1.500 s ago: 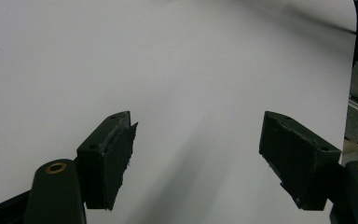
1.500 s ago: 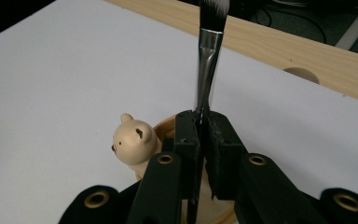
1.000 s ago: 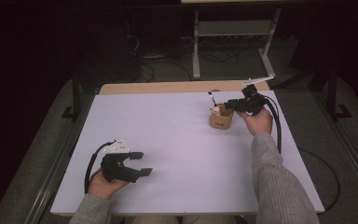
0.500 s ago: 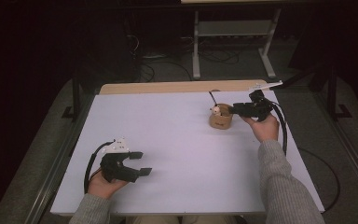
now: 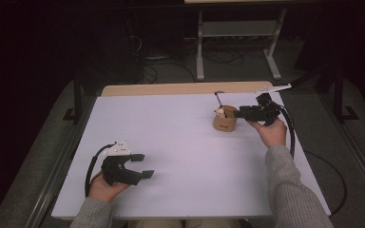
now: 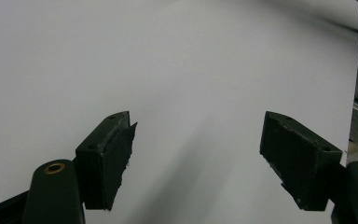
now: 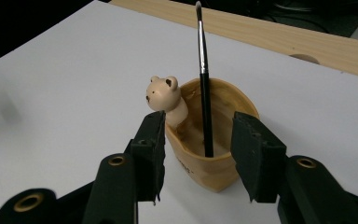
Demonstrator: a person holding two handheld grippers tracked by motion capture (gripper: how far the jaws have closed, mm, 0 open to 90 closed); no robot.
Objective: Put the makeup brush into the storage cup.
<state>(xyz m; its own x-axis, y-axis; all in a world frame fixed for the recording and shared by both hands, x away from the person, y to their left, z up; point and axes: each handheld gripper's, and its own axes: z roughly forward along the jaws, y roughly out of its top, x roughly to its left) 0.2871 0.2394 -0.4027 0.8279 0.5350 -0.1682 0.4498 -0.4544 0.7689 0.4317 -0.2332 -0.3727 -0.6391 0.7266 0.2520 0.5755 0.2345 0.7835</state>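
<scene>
Nearest me, at about seven o'clock on the white table [image 5: 180,156], my left gripper [image 5: 141,166] rests low over the sheet with its jaws spread wide; in the left gripper view its pads [image 6: 116,154] frame nothing but bare white surface.

Farther out, toward one o'clock on the table, my right gripper [image 5: 237,113] sits level, pointing at the tan cup [image 5: 224,122]. Its jaws have just been opening, and in the right gripper view they stand at a middling gap on either side of the cup's near wall [image 7: 214,172] with no pad pressing on it.

The cup stands upright on the sheet. A small bear figure [image 7: 165,95] perches on its rim at about ten o'clock, and a thin black brush [image 7: 203,79] stands in it, nearly upright, tip at twelve o'clock.

Beyond the cup, the table's bare wooden edge [image 5: 171,89] runs across.
</scene>
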